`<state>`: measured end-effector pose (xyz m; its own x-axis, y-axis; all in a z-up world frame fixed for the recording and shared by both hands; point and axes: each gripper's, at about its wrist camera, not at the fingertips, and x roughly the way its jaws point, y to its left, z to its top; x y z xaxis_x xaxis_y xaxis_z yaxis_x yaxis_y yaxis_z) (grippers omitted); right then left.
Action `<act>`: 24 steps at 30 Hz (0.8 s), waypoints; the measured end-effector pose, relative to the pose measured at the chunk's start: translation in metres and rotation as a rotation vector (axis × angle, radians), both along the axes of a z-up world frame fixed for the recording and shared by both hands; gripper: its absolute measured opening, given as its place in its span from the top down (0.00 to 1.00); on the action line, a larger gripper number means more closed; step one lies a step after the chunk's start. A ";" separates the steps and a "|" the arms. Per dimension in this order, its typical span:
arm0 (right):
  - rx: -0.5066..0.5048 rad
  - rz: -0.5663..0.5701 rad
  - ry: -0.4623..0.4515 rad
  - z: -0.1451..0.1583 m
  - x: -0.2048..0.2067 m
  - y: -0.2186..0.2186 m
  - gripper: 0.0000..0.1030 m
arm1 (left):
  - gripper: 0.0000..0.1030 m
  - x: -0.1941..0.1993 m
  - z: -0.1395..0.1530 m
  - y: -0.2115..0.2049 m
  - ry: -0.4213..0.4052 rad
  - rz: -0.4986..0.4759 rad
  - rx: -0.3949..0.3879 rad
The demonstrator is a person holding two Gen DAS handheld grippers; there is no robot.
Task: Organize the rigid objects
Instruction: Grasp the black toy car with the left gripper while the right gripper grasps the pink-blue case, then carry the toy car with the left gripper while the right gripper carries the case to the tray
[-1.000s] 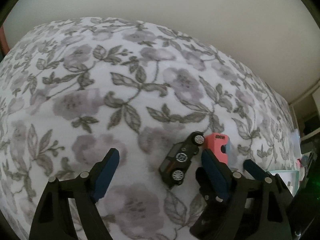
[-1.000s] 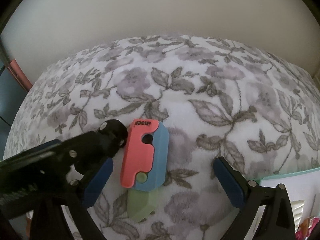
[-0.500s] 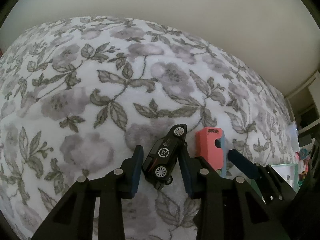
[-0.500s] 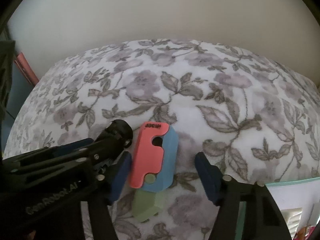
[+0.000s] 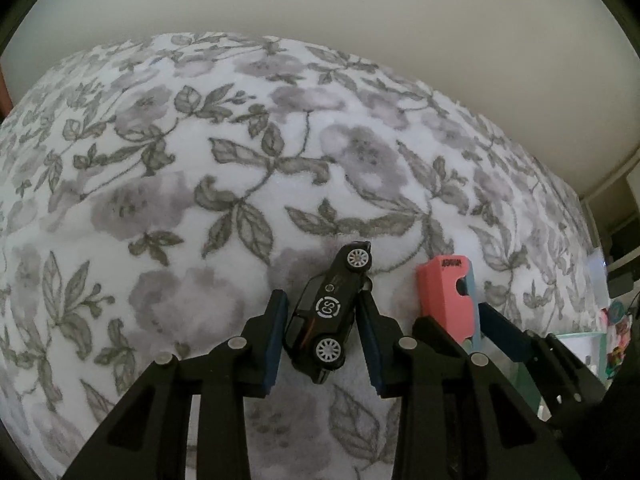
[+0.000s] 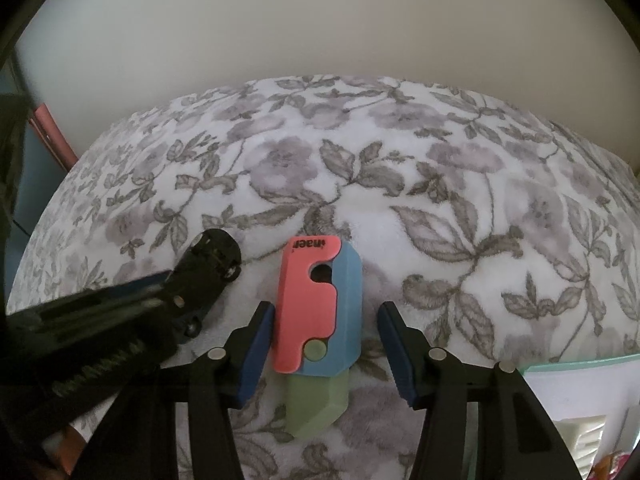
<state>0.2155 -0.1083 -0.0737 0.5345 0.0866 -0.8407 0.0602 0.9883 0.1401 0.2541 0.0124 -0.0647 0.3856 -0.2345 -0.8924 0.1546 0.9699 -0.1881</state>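
Gripping the black toy car (image 5: pixel 332 312) in my left gripper (image 5: pixel 322 340) on the floral bed (image 5: pixel 200 200), my right gripper (image 6: pixel 326 350) straddles the pink-and-blue toy knife (image 6: pixel 316 308), narrowed but unclosed; next, pinch and lift.

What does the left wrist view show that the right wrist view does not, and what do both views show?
Only the left wrist view shows the CS logo and the two spoked wheels of the black toy car, with the left gripper closed on it.

Only the right wrist view shows the green blade of the pink and blue toy knife, lying between the open fingers of the right gripper.

Both show the car, the knife and the floral blanket.
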 end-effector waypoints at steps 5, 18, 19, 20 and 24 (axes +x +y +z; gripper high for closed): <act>-0.006 -0.003 -0.007 0.000 0.000 0.001 0.45 | 0.64 -0.001 -0.001 -0.001 -0.019 -0.005 0.005; -0.006 -0.007 0.001 0.002 -0.002 -0.002 0.56 | 0.68 -0.003 0.004 0.005 -0.011 0.008 0.011; 0.001 -0.008 0.004 0.002 -0.002 -0.003 0.56 | 0.68 -0.004 0.005 0.006 -0.015 0.011 0.011; 0.007 -0.009 0.006 0.002 -0.003 -0.003 0.56 | 0.68 -0.005 0.007 0.006 -0.019 0.014 0.011; 0.043 -0.013 0.012 0.004 -0.004 -0.006 0.56 | 0.68 -0.006 0.018 0.009 -0.036 0.028 0.009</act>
